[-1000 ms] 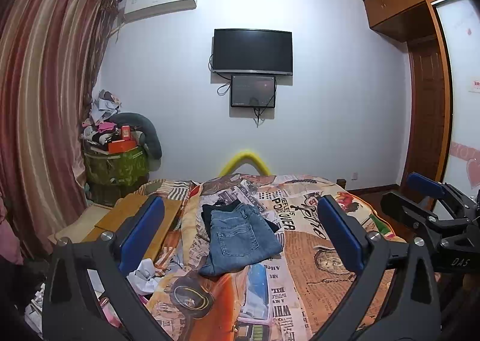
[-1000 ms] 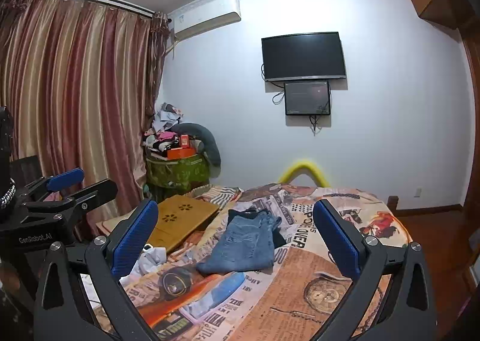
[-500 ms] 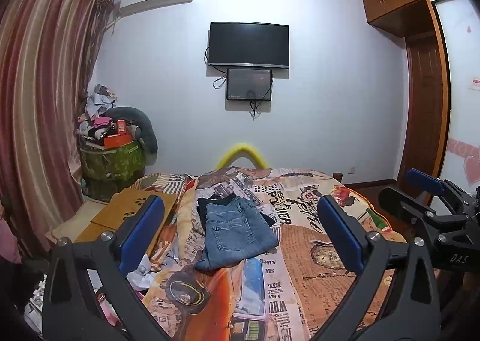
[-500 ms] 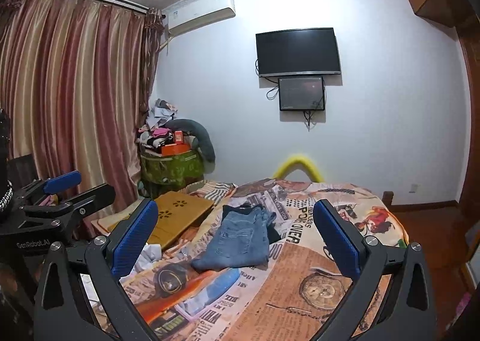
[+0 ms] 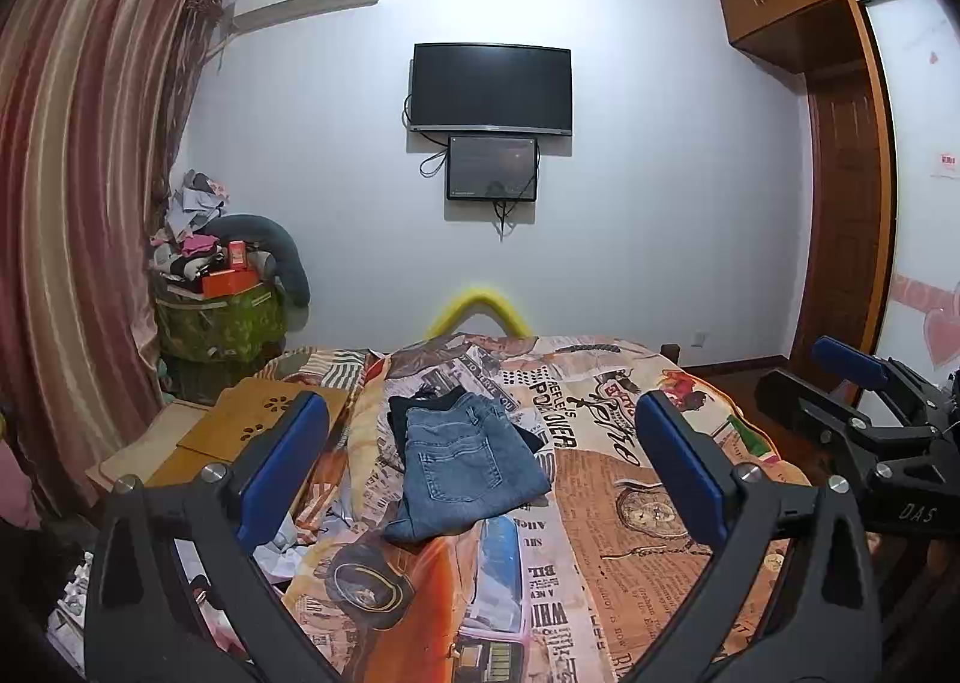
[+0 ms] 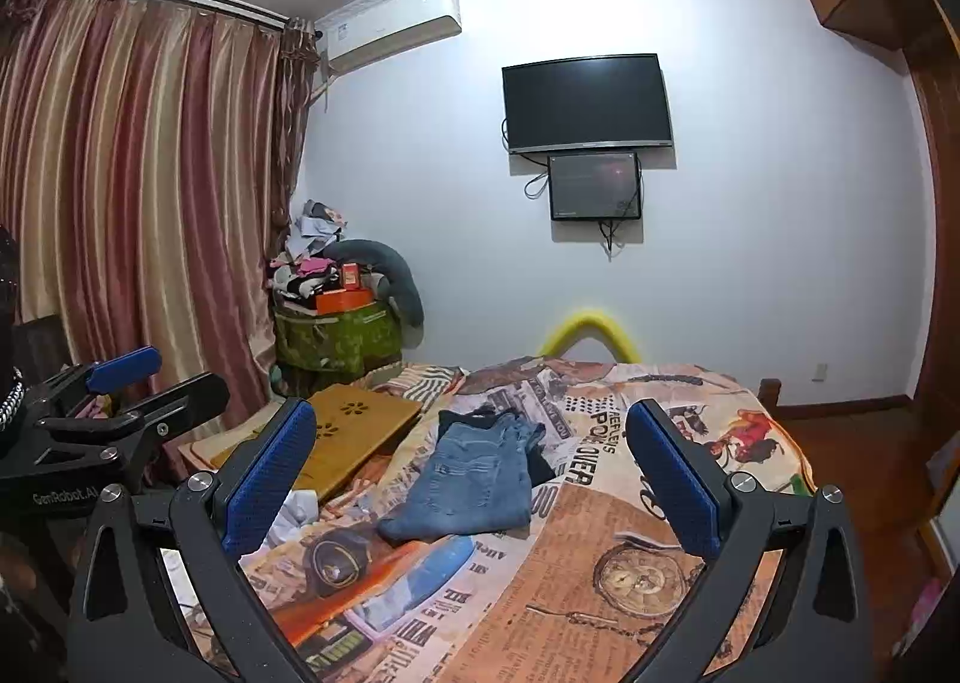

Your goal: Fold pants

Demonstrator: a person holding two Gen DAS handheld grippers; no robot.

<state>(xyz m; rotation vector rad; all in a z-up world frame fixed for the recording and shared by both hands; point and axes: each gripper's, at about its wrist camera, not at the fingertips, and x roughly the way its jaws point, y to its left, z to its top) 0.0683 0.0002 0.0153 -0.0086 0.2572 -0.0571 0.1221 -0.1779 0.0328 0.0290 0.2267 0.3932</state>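
Folded blue jeans [image 5: 465, 470] lying on a bed [image 5: 654, 509] spread with a newspaper-and-vintage-car print cover, back pockets and waistband turned up, denim mid-blue and faded, lower edge bunched in soft creases toward the foot of the bed. Resting partly atop a dark garment [image 5: 423, 406], also folded, its black edges peeking out at the far side and to the right. Left gripper [image 5: 480, 467] held well short of the jeans, blue-padded fingers spread wide apart, nothing between them. Right gripper [image 6: 471, 482] likewise raised above the near end of the bed, fingers parted and empty, the jeans [image 6: 474, 482] framed in the gap but untouched. Each tool visible at the edge of the other's view: the right one at far right from the left wrist, the left one at far left from the right wrist. Beside the bed, on the left, a wooden lap desk [image 6: 354, 434] with flower-shaped cutouts. Beyond, a wall-mounted television [image 5: 491, 87] with a smaller screen [image 5: 491, 168] below it, striped curtains [image 6: 144, 191], and a green container [image 5: 219, 320] heaped with clothes in the corner.
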